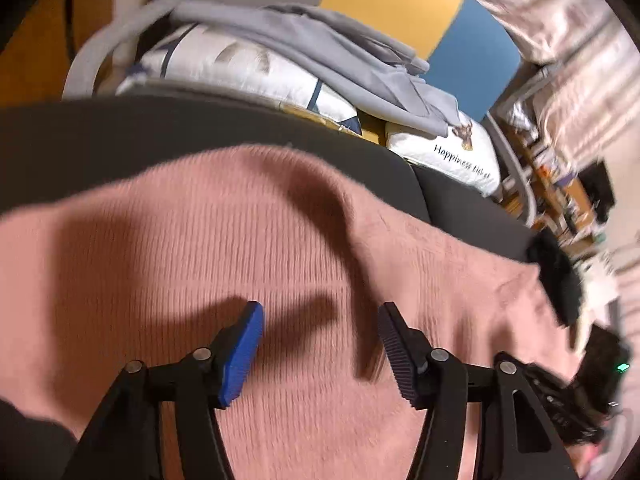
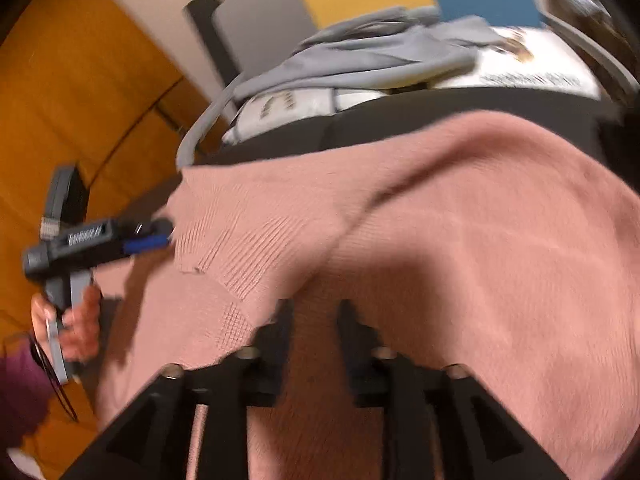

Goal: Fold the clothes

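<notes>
A pink knitted sweater [image 1: 248,240] lies spread over a dark surface [image 1: 120,128] and fills both views; it also shows in the right wrist view [image 2: 480,240]. My left gripper [image 1: 320,316] hovers just above the knit with its jaws wide apart and nothing between them. It also shows from the side in the right wrist view [image 2: 170,236], at the sweater's left edge. My right gripper [image 2: 314,308] is over the sweater with its jaws apart and a fold of pink knit in the gap. The right gripper's body [image 1: 592,380] shows at the right edge.
A grey garment [image 1: 320,44] lies on white printed pillows [image 1: 452,152] behind the dark surface. Orange wall panels [image 2: 80,100] are on the left. Cluttered shelves [image 1: 560,192] stand at the far right. The person's hand [image 2: 76,324] holds the left gripper's handle.
</notes>
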A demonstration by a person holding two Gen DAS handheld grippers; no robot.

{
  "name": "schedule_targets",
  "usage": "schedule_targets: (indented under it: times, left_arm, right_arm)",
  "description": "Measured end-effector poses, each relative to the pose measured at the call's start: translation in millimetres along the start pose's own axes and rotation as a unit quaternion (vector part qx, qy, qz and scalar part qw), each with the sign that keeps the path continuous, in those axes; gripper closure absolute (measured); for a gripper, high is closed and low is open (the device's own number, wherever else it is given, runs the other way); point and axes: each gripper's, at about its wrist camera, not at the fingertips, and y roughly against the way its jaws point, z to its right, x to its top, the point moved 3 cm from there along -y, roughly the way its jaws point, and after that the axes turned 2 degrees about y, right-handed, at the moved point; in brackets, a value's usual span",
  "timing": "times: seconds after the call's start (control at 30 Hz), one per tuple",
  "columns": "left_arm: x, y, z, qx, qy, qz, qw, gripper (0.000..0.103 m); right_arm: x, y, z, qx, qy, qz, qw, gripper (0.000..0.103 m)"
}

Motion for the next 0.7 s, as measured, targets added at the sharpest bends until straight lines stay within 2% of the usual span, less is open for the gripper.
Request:
schedule_targets:
  times: [0.07, 0.17, 0.23, 0.33, 0.43, 0.47, 0.5, 0.53, 0.57, 0.6, 0.63, 0.7]
  left_arm:
    - [-1, 5, -4, -0.014, 0.028, -0.002, 0.9995, 0.026]
    - [0, 1, 3, -0.021, 0.044, -0.011, 0.9988, 0.023]
    - [0, -9, 14, 0.002, 0.022, -0.018, 0.9996, 0.02]
    - [0, -25, 33, 0.041, -0.018, -0.027, 0.9986, 0.019]
    - [-1, -32, 48, 0.066, -0.048, -0.015, 0.9965, 0.021]
    - [-4, -33, 52, 0.083, -0.061, -0.009, 0.9947, 0.038]
    - [-7, -33, 55, 0.1, -0.075, -0.001, 0.9922, 0.053]
    - [-11, -33, 60, 0.1, -0.088, 0.001, 0.9911, 0.073]
    - [-14, -31, 63, 0.086, -0.091, -0.001, 0.9921, 0.088]
    - [-18, -28, 65, 0.068, -0.09, -0.004, 0.9936, 0.094]
    - [-22, -25, 66, 0.054, -0.086, -0.004, 0.9949, 0.096]
    - [-28, -23, 62, 0.051, -0.076, 0.005, 0.9957, 0.096]
  right_arm:
    - [-1, 10, 6, 0.012, -0.037, 0.013, 0.999, 0.076]
    - [1, 17, 10, 0.049, -0.086, 0.034, 0.994, 0.076]
    - [6, 9, 10, 0.068, -0.119, 0.035, 0.99, 0.074]
    - [10, -17, 10, 0.071, -0.162, 0.012, 0.984, 0.073]
    - [14, -32, 3, 0.075, -0.168, 0.013, 0.983, 0.074]
    - [15, -36, 1, 0.076, -0.167, 0.015, 0.983, 0.077]
    - [17, -39, -2, 0.076, -0.165, 0.018, 0.983, 0.096]
    - [20, -39, -4, 0.065, -0.155, 0.014, 0.986, 0.098]
    - [24, -40, -6, 0.054, -0.144, 0.011, 0.988, 0.098]
    - [31, -32, -6, 0.041, -0.131, 0.024, 0.99, 0.098]
    - [37, -23, -5, 0.031, -0.12, 0.04, 0.991, 0.098]
    - [43, -10, 1, 0.018, -0.109, 0.064, 0.992, 0.098]
